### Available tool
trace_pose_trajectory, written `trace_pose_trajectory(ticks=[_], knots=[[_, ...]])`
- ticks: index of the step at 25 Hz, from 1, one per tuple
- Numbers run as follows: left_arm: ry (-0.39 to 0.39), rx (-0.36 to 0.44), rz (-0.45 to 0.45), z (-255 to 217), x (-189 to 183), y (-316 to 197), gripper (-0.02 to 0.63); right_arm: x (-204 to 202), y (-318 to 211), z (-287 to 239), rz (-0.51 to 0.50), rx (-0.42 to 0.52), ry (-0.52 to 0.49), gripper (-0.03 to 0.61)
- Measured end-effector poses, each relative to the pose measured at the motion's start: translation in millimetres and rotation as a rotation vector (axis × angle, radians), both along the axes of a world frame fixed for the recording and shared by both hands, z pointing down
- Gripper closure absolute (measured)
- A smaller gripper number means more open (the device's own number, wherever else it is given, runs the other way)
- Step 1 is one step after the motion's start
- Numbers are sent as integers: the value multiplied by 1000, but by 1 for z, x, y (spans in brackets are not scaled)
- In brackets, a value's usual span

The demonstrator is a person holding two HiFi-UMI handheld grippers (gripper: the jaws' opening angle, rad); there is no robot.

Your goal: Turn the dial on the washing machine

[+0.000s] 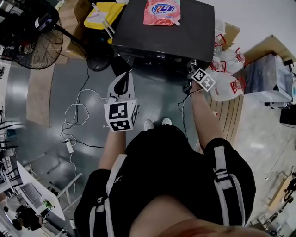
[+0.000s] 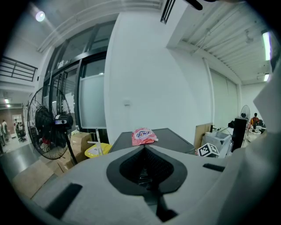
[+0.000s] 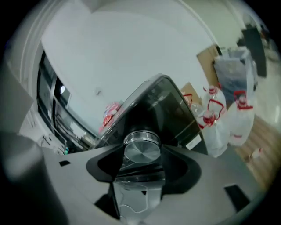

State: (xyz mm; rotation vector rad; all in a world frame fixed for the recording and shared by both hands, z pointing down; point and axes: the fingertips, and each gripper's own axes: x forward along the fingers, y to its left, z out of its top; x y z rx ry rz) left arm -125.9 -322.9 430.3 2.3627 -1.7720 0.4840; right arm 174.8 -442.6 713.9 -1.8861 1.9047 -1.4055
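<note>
Open-plan lab or test workspace, not home.
- Black washing machine (image 1: 162, 32) stands free on grey floor at 12 o'clock in head view, detergent pouch (image 1: 162, 11) on top.
- Big pedestal fan (image 1: 34, 34) at 10 o'clock, cardboard boxes (image 2: 79, 143) near it.
- Loose cables (image 1: 76, 113) and power strip (image 1: 69, 146) on floor at 9 o'clock.
- Counter with laptop (image 1: 31, 194) at 8 o'clock.
- Left gripper view: high ceiling, strip light (image 2: 266, 44), glass partition (image 2: 92, 99), person (image 2: 255, 119) far off at 3 o'clock.
</note>
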Motion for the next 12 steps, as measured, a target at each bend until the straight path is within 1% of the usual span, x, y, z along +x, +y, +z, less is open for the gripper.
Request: trace_pose_trajectory(ticks=[1, 2, 3, 4, 8, 12], knots=[[-1, 1, 1, 0, 0, 1, 620, -1, 1, 1, 29, 6, -89, 330], [0, 2, 1, -1, -1, 1, 620, -2, 2, 2, 53, 13, -157, 330], [2, 4, 1, -2, -1, 2, 620, -2, 2, 2, 71, 20, -199, 330], [5, 6, 1, -3, -2, 2, 620, -1, 1, 3, 82, 25, -219, 330], [8, 11, -1, -5, -3, 5, 620, -1, 1, 4, 91, 24, -229, 331], [7, 1, -4, -2, -4, 8, 620, 0, 2, 4, 103, 27, -260, 330]])
